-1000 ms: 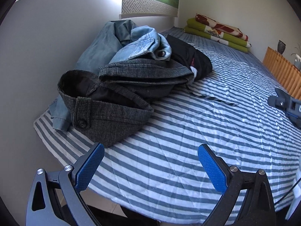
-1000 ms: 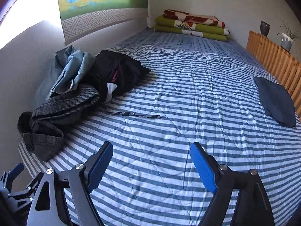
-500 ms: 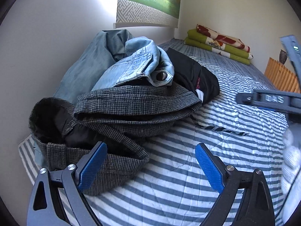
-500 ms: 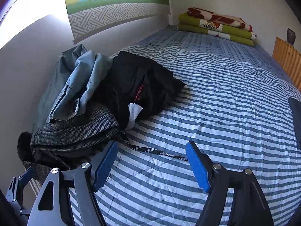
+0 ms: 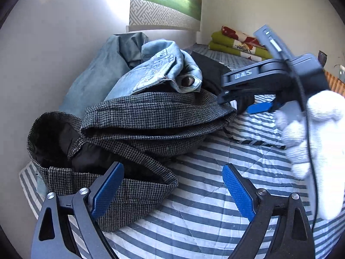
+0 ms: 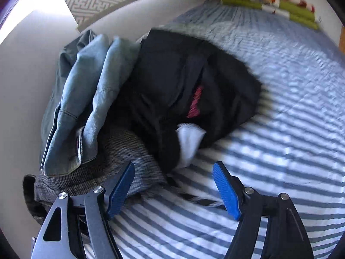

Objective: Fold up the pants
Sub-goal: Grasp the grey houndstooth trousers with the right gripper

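Tweed pants [image 5: 133, 116], one jeans pair [image 5: 163, 69], one black garment [image 6: 183, 82], both grippers' jaws apart, empty.

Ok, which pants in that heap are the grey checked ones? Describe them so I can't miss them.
Start at the striped bed and find the clothes heap at its near corner by the wall. The grey checked pants are the nearest garment in it, under the light blue jeans and beside the black pants. Only they have a fine woven check.

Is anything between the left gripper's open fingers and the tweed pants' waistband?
No: in the left wrist view the left gripper hangs open right over the tweed pants, only striped bedspread between its fingers.
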`<move>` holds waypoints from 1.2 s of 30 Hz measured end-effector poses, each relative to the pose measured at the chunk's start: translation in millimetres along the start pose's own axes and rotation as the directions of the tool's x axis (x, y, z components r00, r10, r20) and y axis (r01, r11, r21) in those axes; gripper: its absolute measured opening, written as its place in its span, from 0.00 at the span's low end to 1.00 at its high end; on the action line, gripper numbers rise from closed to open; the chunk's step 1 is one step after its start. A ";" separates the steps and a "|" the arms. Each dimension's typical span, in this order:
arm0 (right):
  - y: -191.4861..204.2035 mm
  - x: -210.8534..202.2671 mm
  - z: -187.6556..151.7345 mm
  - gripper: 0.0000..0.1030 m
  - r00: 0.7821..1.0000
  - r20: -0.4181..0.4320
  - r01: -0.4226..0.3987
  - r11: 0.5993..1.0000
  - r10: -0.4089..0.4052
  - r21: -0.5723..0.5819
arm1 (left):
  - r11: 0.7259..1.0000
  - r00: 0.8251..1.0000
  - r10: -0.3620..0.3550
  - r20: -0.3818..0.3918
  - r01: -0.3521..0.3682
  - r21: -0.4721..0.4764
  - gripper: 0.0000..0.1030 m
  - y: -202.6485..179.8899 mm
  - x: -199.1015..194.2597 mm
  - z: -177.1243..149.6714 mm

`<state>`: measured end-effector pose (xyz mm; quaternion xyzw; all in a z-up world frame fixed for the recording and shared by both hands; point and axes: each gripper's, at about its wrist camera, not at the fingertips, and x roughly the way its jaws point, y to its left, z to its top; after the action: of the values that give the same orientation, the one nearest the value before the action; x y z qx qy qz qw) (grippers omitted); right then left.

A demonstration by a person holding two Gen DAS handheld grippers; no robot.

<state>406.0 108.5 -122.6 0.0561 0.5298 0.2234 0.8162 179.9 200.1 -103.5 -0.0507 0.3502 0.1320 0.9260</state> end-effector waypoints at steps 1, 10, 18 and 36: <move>1.7 4.2 -0.3 0.69 1.000 -0.008 -0.013 1.000 0.013 0.009 | 1.000 1.000 0.011 0.003 -0.011 0.000 0.92 1.7 0.7 -0.8; 35.6 14.5 -1.1 0.51 0.998 -0.051 -0.028 0.998 0.024 -0.060 | 0.999 1.000 0.025 -0.018 -0.025 -0.036 0.92 14.1 5.2 -2.1; 53.5 -28.0 -4.5 0.10 0.997 0.055 0.054 0.987 -0.046 -0.152 | 0.999 0.999 0.042 0.002 -0.042 -0.030 0.92 16.0 -0.3 -1.8; 27.0 -184.2 -61.6 0.05 0.919 0.349 0.237 0.963 -0.181 -0.126 | 0.976 0.978 0.157 0.139 -0.133 -0.173 0.92 43.5 -95.3 -34.8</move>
<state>280.6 45.6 14.3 -0.0317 0.3661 0.1651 0.9153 77.0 215.5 -66.5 -0.0900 0.2694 0.2310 0.9306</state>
